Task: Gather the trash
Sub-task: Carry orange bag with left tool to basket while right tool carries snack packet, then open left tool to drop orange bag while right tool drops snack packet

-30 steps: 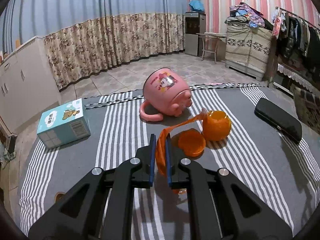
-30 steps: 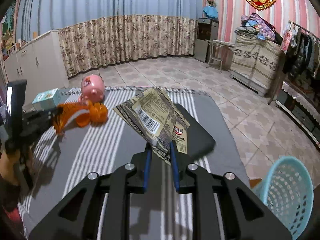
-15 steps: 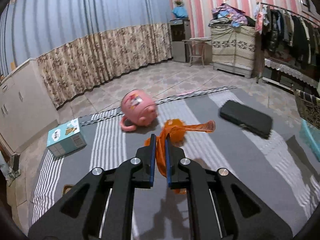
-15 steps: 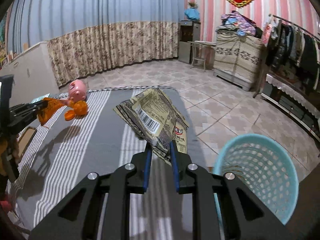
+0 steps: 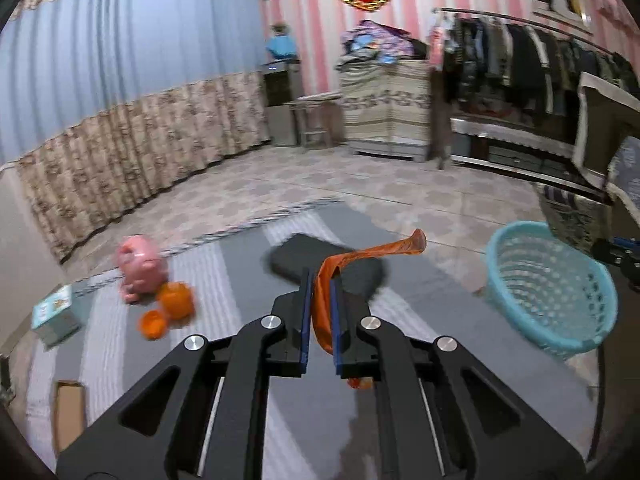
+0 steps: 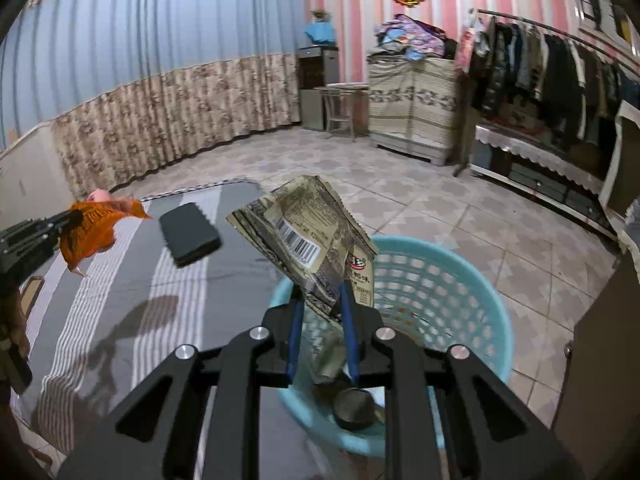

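Observation:
My left gripper (image 5: 320,280) is shut on an orange wrapper (image 5: 372,254) and holds it above the striped table, left of the blue basket (image 5: 552,276). It also shows in the right wrist view (image 6: 92,228), at the far left. My right gripper (image 6: 320,300) holds a tan snack wrapper (image 6: 304,236) over the rim of the blue basket (image 6: 460,280); the jaws look slightly parted around it. Some trash lies in the basket's bottom (image 6: 354,408).
On the striped cloth lie a black case (image 5: 324,260), a pink mug (image 5: 140,268) on its side, an orange jar (image 5: 178,300) with its lid (image 5: 152,324) off, a small teal box (image 5: 54,316) and a cardboard piece (image 5: 68,412). The basket stands at the table's right end.
Both grippers swung right toward the basket. The left carried the orange wrapper away from the jar and mug. The right brought the tan wrapper over the basket, its jaws a little wider.

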{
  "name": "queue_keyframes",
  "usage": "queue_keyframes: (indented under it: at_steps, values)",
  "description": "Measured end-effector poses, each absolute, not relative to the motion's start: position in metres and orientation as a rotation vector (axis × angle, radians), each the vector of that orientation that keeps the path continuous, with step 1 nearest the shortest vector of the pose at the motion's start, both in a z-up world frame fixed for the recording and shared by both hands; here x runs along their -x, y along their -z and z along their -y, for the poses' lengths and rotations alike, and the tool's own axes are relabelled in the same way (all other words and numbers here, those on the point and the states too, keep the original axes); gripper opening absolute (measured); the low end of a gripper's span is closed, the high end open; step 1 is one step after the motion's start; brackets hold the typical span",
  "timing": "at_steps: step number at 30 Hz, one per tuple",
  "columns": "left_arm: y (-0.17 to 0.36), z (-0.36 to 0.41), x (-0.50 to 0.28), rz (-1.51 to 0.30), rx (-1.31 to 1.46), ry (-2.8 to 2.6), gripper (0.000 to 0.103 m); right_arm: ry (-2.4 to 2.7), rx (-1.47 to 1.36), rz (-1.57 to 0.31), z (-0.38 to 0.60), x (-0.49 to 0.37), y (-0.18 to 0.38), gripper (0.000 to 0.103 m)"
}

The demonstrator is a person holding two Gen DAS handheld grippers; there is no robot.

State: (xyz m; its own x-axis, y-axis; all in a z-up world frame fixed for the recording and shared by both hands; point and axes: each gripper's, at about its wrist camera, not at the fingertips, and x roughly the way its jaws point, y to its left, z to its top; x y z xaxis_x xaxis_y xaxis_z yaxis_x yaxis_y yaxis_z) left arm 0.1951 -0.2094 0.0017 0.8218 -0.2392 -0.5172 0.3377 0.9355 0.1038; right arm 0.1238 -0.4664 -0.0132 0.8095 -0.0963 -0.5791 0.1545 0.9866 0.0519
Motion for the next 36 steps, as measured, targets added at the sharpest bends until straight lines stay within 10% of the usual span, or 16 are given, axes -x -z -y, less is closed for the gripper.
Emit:
queue_keyframes:
  at_steps: [22,26,36]
  values:
    - [0.027,0.383,-0.172,-0.603,-0.263,0.656,0.01,0.252,-0.179,-0.661,0.538,-0.106,0.045,0.019]
    - [0.031,0.393,-0.175,-0.605,-0.268,0.662,0.043,0.265,-0.195,-0.668,0.544,-0.105,0.048,0.019]
    - [0.032,0.362,-0.184,-0.599,-0.21,0.58,0.082,0.27,-0.197,-0.709,0.546,-0.114,0.065,0.019]
